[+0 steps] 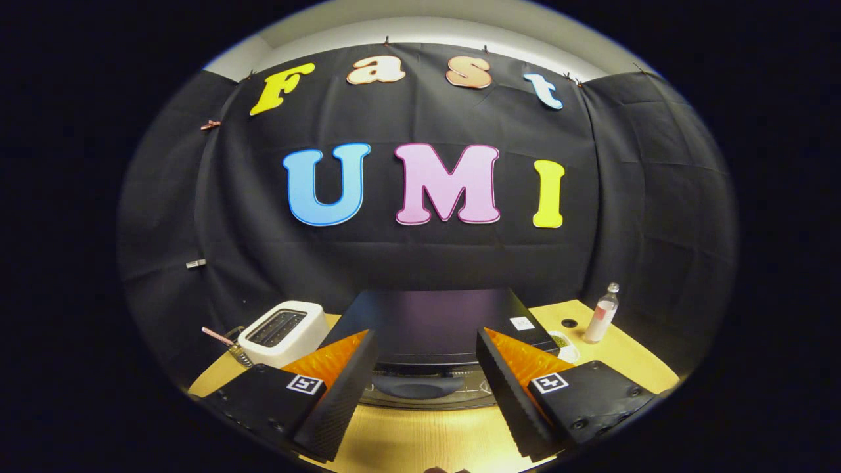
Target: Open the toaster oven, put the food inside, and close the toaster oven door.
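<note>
Gripper [427,368] spread wide, fingers [341,394] apart and holding nothing, hovering above the wooden table [427,440]; toaster oven [437,325] sits just ahead, straight between and beyond the fingertips, against the black cloth wall; it is a dark boxy unit seen from above, flat matte top with a faint purple sheen, small white sticker [522,322] on the top near its right edge; door [427,387] faces the gripper, looks closed, dark curved handle across the front with a glassy strip below; white two-slot toaster [284,332] stands just left of the oven, close to it, slots up, cord trailing off its left; small clear bottle [603,314] with a pale cap stands upright well to the right; a small white dish [564,345] sits beside the oven's right corner, contents too small to tell.
</note>
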Tool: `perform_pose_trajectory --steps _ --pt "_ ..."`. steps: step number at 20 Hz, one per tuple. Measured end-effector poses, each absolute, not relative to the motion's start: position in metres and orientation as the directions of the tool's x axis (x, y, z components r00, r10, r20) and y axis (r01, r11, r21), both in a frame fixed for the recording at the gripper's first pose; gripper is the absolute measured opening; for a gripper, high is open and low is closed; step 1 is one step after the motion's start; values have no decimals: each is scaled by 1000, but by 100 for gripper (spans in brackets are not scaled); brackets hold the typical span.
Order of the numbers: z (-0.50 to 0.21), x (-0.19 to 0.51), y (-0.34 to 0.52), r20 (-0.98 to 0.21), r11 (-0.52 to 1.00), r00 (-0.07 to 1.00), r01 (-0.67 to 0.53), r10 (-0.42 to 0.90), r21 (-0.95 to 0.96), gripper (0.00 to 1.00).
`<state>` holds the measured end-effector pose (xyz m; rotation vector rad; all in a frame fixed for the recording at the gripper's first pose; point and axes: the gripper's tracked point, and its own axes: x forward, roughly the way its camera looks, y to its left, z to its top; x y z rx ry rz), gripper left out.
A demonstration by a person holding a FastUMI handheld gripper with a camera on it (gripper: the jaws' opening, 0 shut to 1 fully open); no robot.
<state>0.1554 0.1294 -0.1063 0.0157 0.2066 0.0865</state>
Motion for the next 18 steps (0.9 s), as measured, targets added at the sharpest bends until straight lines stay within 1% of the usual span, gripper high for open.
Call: perform_pose_trajectory --steps 4,7,8,9,15,17,18 --pt "-161 181 132 -302 999 952 -40 43 16 99" --pt "-191 179 133 -380 999 924 -27 39 36 99" --pt "-185 180 136 -346 999 937 -43 43 7 99" --pt "-189 175 139 -369 998 928 -56 49 -8 100" --pt "-199 153 134 -401 997 913 -81 80 15 100" --pt "-216 136 130 -441 996 893 -82 83 21 99" --pt "-213 125 130 -426 996 901 -85 86 23 99"
